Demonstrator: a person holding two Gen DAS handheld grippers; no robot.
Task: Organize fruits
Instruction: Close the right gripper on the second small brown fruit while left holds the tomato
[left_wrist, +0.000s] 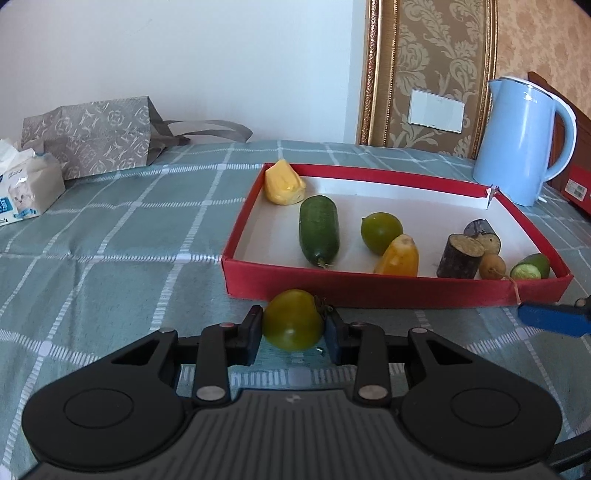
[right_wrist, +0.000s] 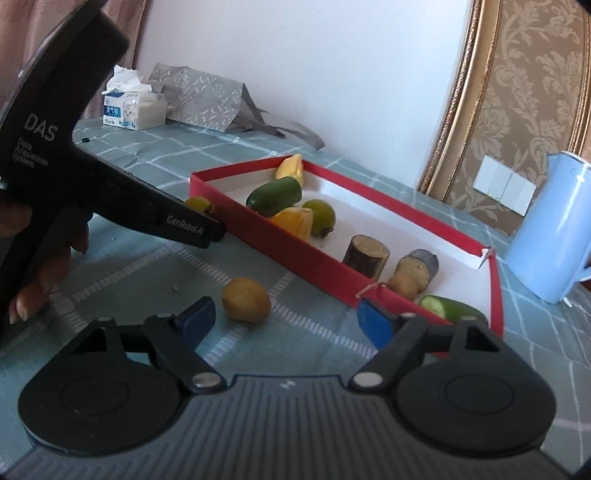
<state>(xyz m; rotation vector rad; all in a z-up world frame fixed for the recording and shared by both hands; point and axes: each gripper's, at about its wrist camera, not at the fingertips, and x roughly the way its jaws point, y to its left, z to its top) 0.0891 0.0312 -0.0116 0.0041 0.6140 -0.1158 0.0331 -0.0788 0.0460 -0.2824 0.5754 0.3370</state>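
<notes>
Two grippers work at the near side of a red tray (left_wrist: 395, 291) on a green checked tablecloth (left_wrist: 110, 240). The left gripper (left_wrist: 293, 328) has its pads pressed on a yellow-green fruit (left_wrist: 291, 319) sitting on the cloth just outside the tray's near wall, which stands between that fruit and the tray floor. The right gripper (right_wrist: 284, 323) has its jaws spread with nothing between them; a small tan fruit (right_wrist: 246, 300) lies on the cloth just ahead, nearer its left finger. Inside the tray lie a cucumber (left_wrist: 318, 229), a green round fruit (left_wrist: 380, 232), two yellow pieces and dark cut chunks. A blue kettle (left_wrist: 517, 140) stands beyond the tray's far right corner; a tissue pack (left_wrist: 26, 192) and patterned bag (left_wrist: 92, 136) sit well apart at far left.
</notes>
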